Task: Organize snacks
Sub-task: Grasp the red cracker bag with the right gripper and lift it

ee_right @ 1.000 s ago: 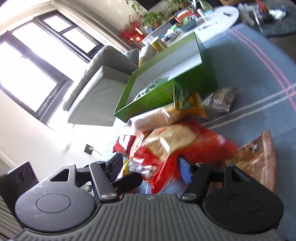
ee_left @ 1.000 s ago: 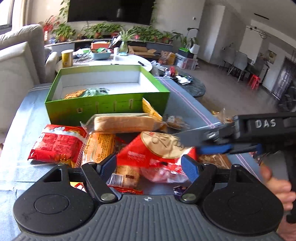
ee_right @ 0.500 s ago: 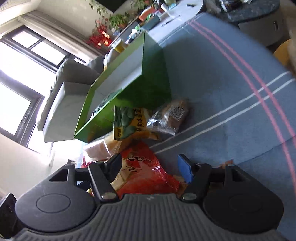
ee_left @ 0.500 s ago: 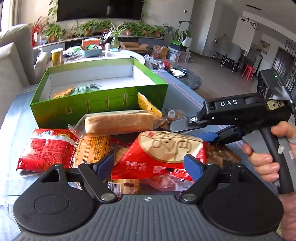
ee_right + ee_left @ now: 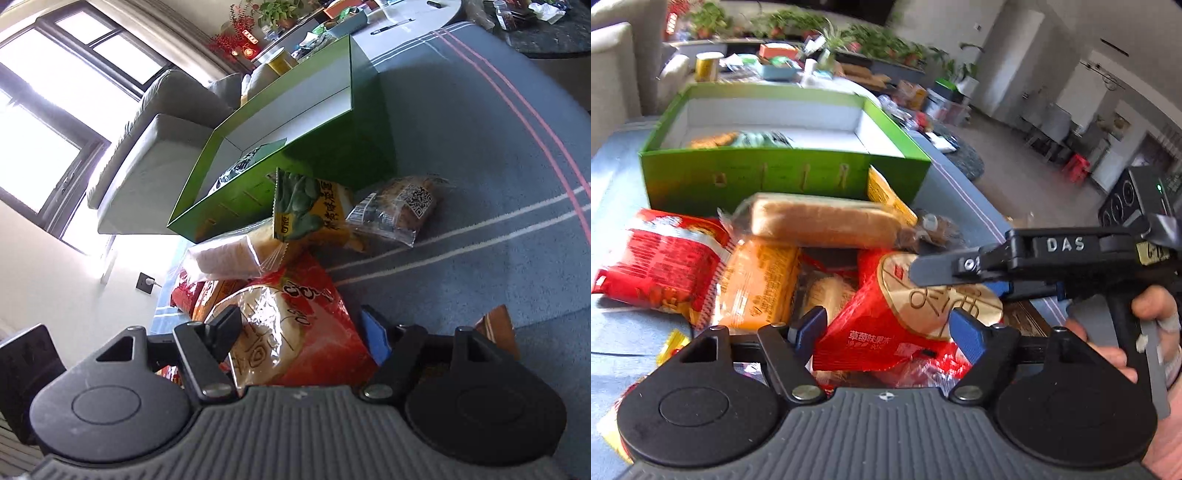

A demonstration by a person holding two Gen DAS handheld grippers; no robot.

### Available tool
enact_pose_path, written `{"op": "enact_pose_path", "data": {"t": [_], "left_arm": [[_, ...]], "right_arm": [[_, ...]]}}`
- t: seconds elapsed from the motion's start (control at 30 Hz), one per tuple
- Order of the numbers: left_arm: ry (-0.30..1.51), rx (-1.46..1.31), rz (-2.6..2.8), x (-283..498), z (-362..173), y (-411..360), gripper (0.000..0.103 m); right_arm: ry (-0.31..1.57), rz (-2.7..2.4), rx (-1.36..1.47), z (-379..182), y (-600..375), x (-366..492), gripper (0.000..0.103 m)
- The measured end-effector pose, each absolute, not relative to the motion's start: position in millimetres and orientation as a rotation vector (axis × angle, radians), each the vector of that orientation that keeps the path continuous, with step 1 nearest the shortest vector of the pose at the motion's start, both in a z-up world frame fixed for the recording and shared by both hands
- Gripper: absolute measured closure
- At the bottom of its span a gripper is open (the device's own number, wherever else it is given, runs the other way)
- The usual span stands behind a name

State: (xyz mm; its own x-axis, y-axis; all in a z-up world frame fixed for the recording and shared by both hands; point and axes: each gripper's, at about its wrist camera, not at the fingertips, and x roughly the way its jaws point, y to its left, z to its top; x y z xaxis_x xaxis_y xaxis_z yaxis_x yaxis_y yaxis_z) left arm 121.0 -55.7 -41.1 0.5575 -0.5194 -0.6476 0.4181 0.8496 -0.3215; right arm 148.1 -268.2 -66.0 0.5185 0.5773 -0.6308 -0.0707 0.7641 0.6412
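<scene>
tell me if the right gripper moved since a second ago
Yes. In the left wrist view the right gripper now sits higher over the red bag, nearer the green box.

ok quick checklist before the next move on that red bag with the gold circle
1. Right claw straddles the red bag, a finger on each side: ok.
2. Right claw shut on the bag: not ok, open.
3. Left claw open, bag between its fingers too: not ok, both claws crowd one bag.
4. Green box has free floor space: ok.
5. Bread loaf clear of the bag: cannot tell, they lie close.
6. Path to the box: cannot tell, the yellow-green packet leans against the box front.
</scene>
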Motion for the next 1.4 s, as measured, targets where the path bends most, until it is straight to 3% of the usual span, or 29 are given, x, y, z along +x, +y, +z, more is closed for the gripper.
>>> {"op": "enact_pose_path", "data": {"t": [0.23, 0.33, 0.4, 0.53, 0.6, 0.7, 0.9, 0.97, 1.1, 1.17, 1.4], "left_arm": [[0.69, -0.112, -0.568, 98.1, -7.7, -57.8, 0.035], [0.654, -0.15, -0.644, 94.1, 6.0, -57.4, 0.046], [0.646, -0.166, -0.68, 93.1, 15.0, -61.6, 0.046], [0.564, -0.058, -0.623, 85.1, 31.8, -70.1, 0.045], [0.572, -0.078, -0.601, 81.6, 31.2, -61.3, 0.043], [0.637, -0.135, -0.587, 78.8, 17.0, -41.4, 0.034], [0.796, -0.121, -0.538, 69.6, -8.3, -26.0, 0.033], [0.836, -0.143, -0.564, 66.2, -11.7, -24.0, 0.033], [0.854, -0.183, -0.622, 64.5, -13.0, -26.8, 0.029], [0.872, -0.188, -0.633, 68.7, -16.4, -34.3, 0.023], [0.911, -0.112, -0.557, 82.7, -39.3, -66.8, 0.016]], "right_arm": [[0.91, 0.471, 0.617, -41.9, -250.0, 133.1, 0.017], [0.862, 0.484, 0.635, -24.0, -250.6, 125.6, 0.018], [0.834, 0.577, 0.688, -12.4, -250.4, 121.0, 0.025], [0.711, 0.528, 0.57, 25.9, -236.8, 111.1, 0.025], [0.674, 0.444, 0.485, 31.0, -239.2, 110.2, 0.025], [0.768, 0.445, 0.448, 6.6, -251.1, 122.3, 0.025], [0.941, 0.417, 0.473, -52.7, -251.0, 134.9, 0.025], [0.97, 0.439, 0.51, -63.2, -251.3, 134.8, 0.018], [0.999, 0.485, 0.557, -68.3, -247.3, 136.1, 0.008], [1.019, 0.505, 0.561, -70.3, -243.2, 136.3, 0.006], [1.025, 0.487, 0.492, -65.5, -229.6, 126.2, 0.006]]}}
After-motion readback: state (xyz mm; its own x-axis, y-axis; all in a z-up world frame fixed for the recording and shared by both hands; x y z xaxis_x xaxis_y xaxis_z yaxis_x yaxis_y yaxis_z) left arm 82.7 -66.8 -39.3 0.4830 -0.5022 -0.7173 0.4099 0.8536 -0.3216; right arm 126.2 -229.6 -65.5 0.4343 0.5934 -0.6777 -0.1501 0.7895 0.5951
